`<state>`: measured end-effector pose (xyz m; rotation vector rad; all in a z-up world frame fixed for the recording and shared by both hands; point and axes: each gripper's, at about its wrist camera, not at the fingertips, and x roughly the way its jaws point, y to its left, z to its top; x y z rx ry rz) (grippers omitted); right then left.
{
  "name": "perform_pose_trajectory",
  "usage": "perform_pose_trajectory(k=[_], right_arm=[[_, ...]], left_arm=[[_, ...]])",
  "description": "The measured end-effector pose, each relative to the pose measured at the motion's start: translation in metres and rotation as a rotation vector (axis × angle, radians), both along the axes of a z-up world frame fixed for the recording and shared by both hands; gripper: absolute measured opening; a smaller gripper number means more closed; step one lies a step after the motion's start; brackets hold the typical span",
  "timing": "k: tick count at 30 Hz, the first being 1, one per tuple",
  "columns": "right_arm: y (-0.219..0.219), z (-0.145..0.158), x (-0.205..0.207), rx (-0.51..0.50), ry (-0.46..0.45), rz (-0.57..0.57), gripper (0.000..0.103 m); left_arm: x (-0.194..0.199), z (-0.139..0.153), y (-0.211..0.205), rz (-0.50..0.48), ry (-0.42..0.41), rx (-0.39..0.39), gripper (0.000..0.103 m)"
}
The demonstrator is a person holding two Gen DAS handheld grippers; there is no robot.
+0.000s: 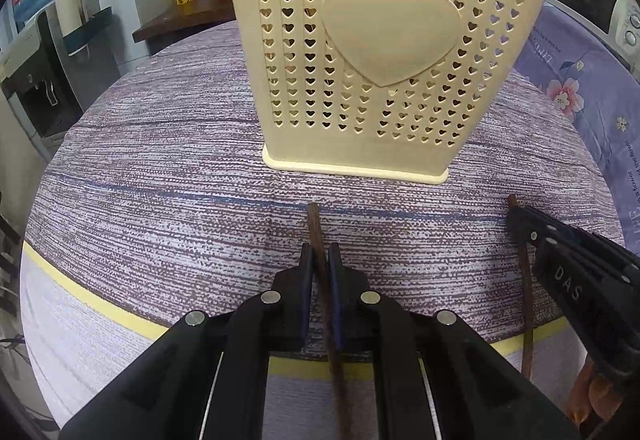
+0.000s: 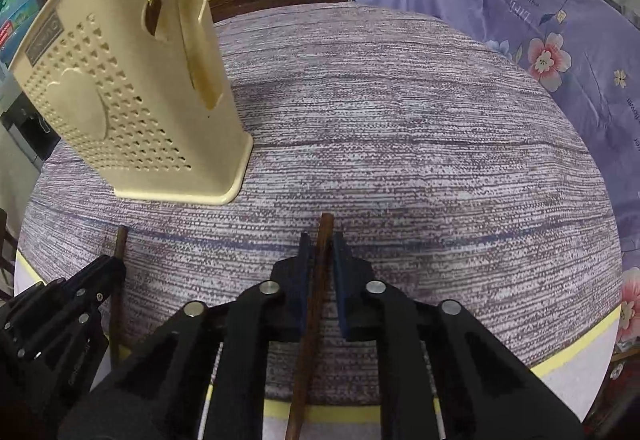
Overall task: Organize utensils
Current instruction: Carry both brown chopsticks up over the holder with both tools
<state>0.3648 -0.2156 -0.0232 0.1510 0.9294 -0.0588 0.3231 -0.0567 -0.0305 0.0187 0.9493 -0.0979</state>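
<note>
Kitchen setting; table covered with a purple-and-white striped cloth point(image 1: 180, 143), yellow band along its near edge. Floral lilac sheet point(image 2: 560, 51) draped over something at the right side of the table. Microwave point(image 1: 600, 3) partly seen behind it.

Cream plastic utensil holder point(image 1: 384, 51) stands upright on the cloth, front wall pierced with small heart holes around one large raised heart, brand label near the rim. In the right wrist view its narrow side shows an oval cut-out. Contents cannot be made out.

Left gripper point(image 1: 320, 254): jaws clenched on a dark wooden chopstick point(image 1: 316, 232), blue pads pressing its sides. Stick lies lengthwise between the fingers, blunt end poking out toward the holder's base, short of it; the other end runs back under the gripper body.

Right gripper point(image 2: 323, 246): jaws clamped on a second wooden chopstick point(image 2: 324, 236), same arrangement, end projecting ahead over bare cloth, to the right of the holder.

Both grippers sit side by side near the table's front edge; each appears at the margin of the other's view, its stick visible. Whether the sticks rest on the cloth or are lifted off it cannot be told.
</note>
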Motion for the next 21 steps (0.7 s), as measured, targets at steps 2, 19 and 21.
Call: perform_pose_trajectory(k=[2, 19, 21], right_arm=[[-0.003, 0.000, 0.003, 0.011, 0.001, 0.001, 0.009], [-0.021, 0.050, -0.042, 0.219, -0.173, 0.091, 0.008], [-0.021, 0.069, -0.056, 0.238, -0.221, 0.114, 0.008]], left_arm=[[0.001, 0.000, -0.001, -0.002, -0.004, 0.006, 0.009], [-0.027, 0.052, 0.025, 0.006, -0.123, -0.134, 0.008], [-0.039, 0.071, 0.030, 0.001, -0.174, -0.151, 0.008]])
